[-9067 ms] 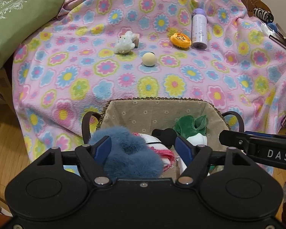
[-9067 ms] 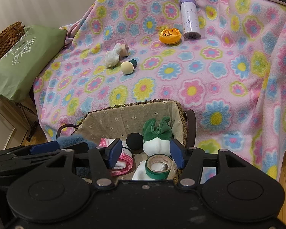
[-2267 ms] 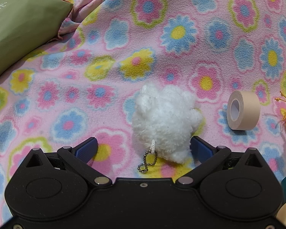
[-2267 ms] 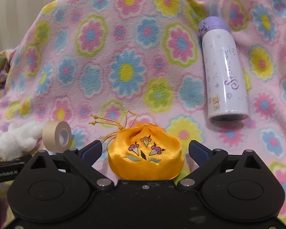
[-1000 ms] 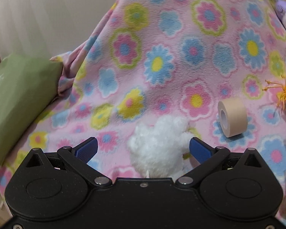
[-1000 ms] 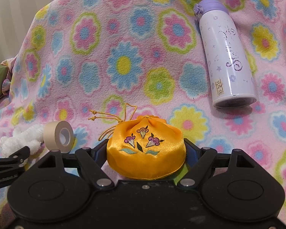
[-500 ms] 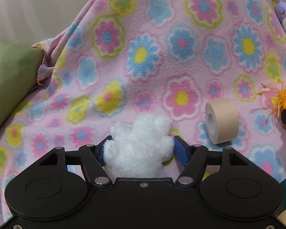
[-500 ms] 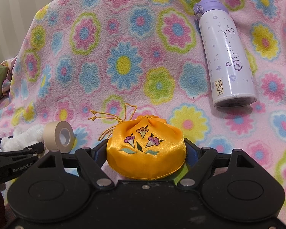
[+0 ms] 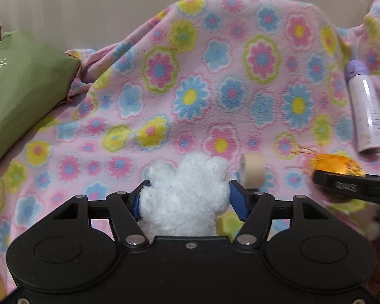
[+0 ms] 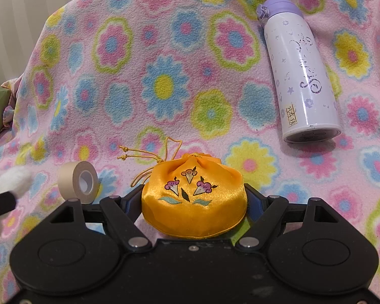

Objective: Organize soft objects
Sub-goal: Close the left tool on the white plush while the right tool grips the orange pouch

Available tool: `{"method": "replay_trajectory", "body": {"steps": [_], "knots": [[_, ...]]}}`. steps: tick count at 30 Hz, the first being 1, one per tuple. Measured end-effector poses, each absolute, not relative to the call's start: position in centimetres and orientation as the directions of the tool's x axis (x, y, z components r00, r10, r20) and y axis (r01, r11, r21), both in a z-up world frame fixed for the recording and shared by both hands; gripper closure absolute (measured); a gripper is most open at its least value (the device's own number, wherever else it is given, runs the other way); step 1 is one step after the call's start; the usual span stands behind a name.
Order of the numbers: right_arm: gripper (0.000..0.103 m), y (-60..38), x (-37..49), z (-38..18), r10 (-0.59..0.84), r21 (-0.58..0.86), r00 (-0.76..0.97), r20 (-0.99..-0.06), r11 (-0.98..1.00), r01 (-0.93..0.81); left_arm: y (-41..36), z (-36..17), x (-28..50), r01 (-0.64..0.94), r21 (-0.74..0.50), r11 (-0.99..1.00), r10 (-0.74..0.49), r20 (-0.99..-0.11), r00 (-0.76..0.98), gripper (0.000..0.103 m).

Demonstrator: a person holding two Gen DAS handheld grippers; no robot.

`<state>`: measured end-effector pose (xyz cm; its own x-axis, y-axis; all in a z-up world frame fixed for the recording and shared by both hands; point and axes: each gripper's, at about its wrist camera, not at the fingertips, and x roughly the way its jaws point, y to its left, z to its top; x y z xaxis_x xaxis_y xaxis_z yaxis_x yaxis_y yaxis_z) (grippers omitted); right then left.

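Basically both tools were loaded. The left gripper (image 9: 184, 200) had its blue pads pressed into the sides of the white plush toy (image 9: 187, 190), jaws at a middling width, the toy bulging up and forward between the fingers. The right gripper (image 10: 193, 202) was clamped on the orange pouch (image 10: 193, 197), which sat dead centre between its fingers with its bottom apparently on the flower blanket (image 10: 164, 81).

Risks, as a judgement: the plush was squashy and fluffy, so the pads may have been gripping mostly fur; a quick swing could let it slide out forward. The pouch was satin and looked slippery, and its drawstring cord (image 10: 149, 157) trailed ahead and to the left of the jaws, so it might snag or drag on the fleece when lifted. The tape roll (image 10: 78, 182) stood on edge just off the right gripper's left finger and just ahead-right of the left gripper's tip; either tool moving sideways could knock it rolling. The white bottle (image 10: 301, 71) lay well ahead and to the right of the right gripper, out of the way. A green cushion (image 9: 20, 88) sat far left of the left gripper. No basket was in view, so the drop spot could not be judged.
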<state>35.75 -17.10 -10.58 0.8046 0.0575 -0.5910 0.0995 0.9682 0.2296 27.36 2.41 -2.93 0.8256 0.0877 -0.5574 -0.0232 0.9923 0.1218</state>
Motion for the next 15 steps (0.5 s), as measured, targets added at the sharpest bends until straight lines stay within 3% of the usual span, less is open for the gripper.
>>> {"method": "replay_trajectory", "body": {"steps": [15], "knots": [[0.025,-17.2,35.7,-10.6,0.058,0.241,0.806,-0.588,0.965,0.106,3.1,-0.5,18.6,-0.038,0.045,0.998,0.057,-0.577,0.815,0.042]]}}
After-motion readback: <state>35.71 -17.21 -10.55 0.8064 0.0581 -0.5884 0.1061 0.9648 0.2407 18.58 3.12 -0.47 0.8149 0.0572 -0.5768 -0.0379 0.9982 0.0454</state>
